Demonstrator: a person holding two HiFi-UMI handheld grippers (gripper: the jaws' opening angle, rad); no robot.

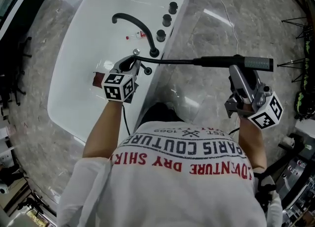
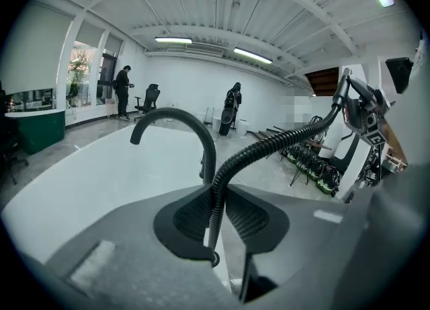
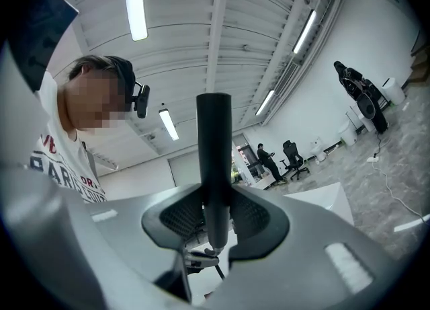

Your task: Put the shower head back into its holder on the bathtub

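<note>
The black wand-shaped shower head (image 1: pixel 256 63) lies level over the marble floor, to the right of the white bathtub (image 1: pixel 83 34). My right gripper (image 1: pixel 239 71) is shut on its handle; in the right gripper view the shower head (image 3: pixel 213 140) stands up between the pads of that gripper (image 3: pixel 216 220). Its ribbed black hose (image 1: pixel 172 61) runs left to the tub rim. There my left gripper (image 1: pixel 129 64) is shut on the hose (image 2: pixel 269 146), and in its own view the gripper (image 2: pixel 216 216) is beside the curved black faucet (image 1: pixel 135 21). A small black socket (image 1: pixel 147 71) sits on the rim nearby.
Three black knobs (image 1: pixel 167 20) line the tub rim behind the faucet (image 2: pixel 181 117). A red item (image 1: pixel 97 78) lies in the tub. Black stands (image 1: pixel 295 24) are on the floor at right. People and office chairs (image 2: pixel 149 97) stand far off.
</note>
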